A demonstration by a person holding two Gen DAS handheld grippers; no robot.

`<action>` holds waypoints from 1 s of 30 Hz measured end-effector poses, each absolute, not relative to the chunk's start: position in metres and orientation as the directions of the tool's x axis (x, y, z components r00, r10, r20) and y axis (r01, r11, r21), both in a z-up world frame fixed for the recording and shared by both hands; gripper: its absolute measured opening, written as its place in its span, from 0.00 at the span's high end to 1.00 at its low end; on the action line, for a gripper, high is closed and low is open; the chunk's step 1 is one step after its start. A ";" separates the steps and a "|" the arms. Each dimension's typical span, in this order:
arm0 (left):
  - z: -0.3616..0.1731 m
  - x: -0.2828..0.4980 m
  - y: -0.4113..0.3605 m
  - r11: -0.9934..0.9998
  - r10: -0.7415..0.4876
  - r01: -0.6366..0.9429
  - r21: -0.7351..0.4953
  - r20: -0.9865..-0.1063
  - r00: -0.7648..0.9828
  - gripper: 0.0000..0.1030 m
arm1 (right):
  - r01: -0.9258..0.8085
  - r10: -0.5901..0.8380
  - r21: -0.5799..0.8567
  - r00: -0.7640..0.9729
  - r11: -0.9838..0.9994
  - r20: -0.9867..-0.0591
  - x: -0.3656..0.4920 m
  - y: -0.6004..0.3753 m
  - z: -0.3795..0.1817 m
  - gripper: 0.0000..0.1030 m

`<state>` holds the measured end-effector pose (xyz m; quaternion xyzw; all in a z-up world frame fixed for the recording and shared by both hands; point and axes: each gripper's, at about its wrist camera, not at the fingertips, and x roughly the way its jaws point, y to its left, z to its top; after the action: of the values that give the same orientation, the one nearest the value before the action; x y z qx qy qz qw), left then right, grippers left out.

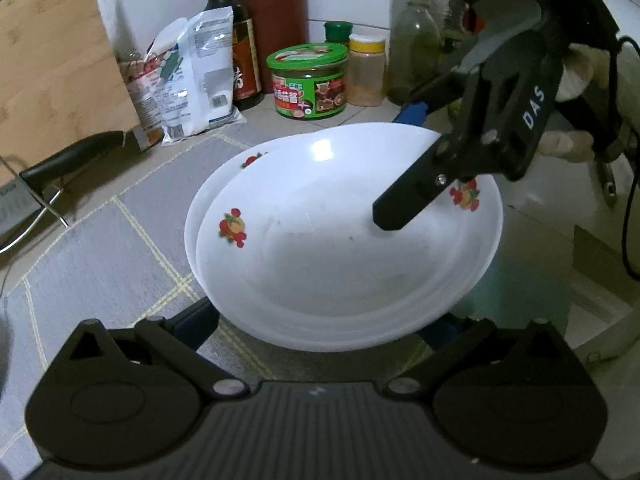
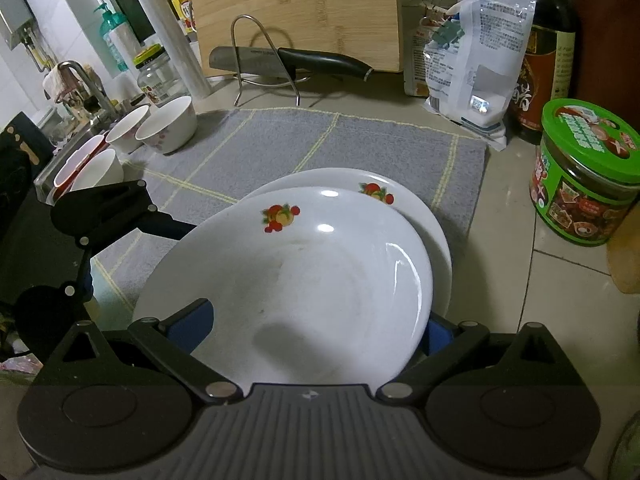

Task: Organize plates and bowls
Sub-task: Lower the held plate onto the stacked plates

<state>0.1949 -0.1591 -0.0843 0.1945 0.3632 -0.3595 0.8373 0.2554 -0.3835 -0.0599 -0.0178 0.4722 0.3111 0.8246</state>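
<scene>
A: Where's the top plate (image 1: 344,248)?
B: Tilted over the lower plate (image 1: 224,176) on the grey mat (image 1: 120,240), its near edge between the left gripper's (image 1: 320,332) wide-spread fingers.
A: And the right gripper (image 2: 316,332)?
B: Its fingers straddle that plate's other rim; whether they pinch it, I can't tell.
A: Bowls (image 2: 168,124)?
B: Far left of the mat, well apart.

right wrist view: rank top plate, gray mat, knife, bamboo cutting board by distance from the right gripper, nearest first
1. top plate: at the right gripper, between its fingers.
2. gray mat: under and beyond the plates, mid-counter.
3. knife: on the wire rack past the mat's far edge.
4. bamboo cutting board: upright just behind the knife, at the back.
</scene>
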 end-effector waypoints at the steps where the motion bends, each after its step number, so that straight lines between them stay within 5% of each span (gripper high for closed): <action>1: -0.084 0.195 -0.159 0.666 -0.462 0.743 0.061 -0.748 0.476 0.01 | -0.529 0.496 0.265 0.360 0.806 -0.790 0.255 -0.384 -0.060 0.00; 30: -0.081 0.194 -0.158 0.663 -0.489 0.747 0.050 -0.727 0.482 0.01 | -0.510 0.386 0.161 0.373 0.845 -0.844 0.243 -0.376 -0.051 0.00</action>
<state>0.1940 -0.1582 -0.0810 0.1837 0.3520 -0.3674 0.8411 0.2429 -0.3762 -0.0507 -0.0636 0.4897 0.2712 0.8262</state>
